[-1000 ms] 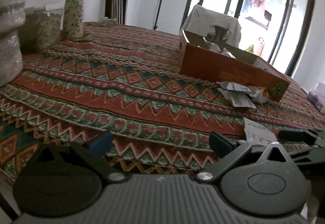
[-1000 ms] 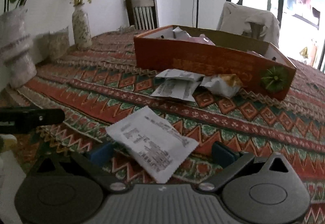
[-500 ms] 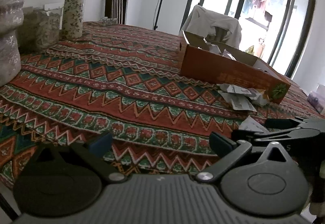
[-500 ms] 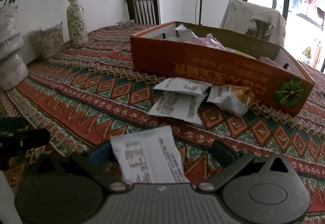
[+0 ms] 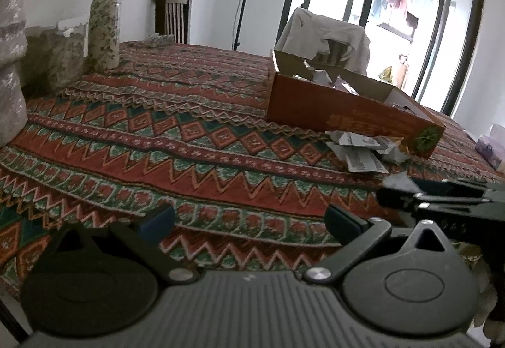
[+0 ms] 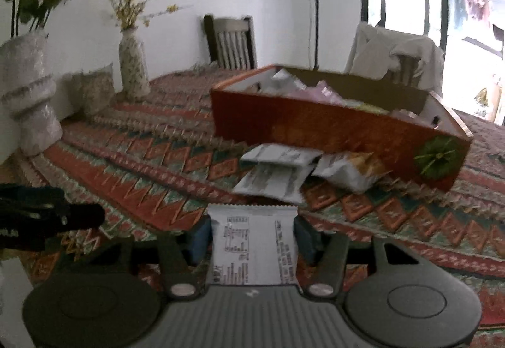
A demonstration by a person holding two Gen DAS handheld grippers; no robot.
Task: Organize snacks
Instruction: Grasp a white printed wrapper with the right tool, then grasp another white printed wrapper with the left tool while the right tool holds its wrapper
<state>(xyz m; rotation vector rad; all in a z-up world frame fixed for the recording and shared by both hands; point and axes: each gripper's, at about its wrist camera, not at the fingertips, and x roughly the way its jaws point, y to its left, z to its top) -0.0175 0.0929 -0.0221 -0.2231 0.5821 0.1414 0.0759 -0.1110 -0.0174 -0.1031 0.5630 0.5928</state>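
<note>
The right hand-held gripper is closing around a white snack packet lying between its jaws; contact looks close, though unclear. The slick packet could slip free short of the orange box ahead. The left hand-held gripper stands spread, empty.

The right gripper is closing, its blue pads seemingly touching a white packet. The left gripper is wide open and holds nothing.

Patterned red-green tablecloth across the frame. Floral vase with yellow sprigs, upper left. Pale textured vase at left edge. Dark wooden chair, upper centre. Cloth-draped chair before glass doors, upper right.
</note>
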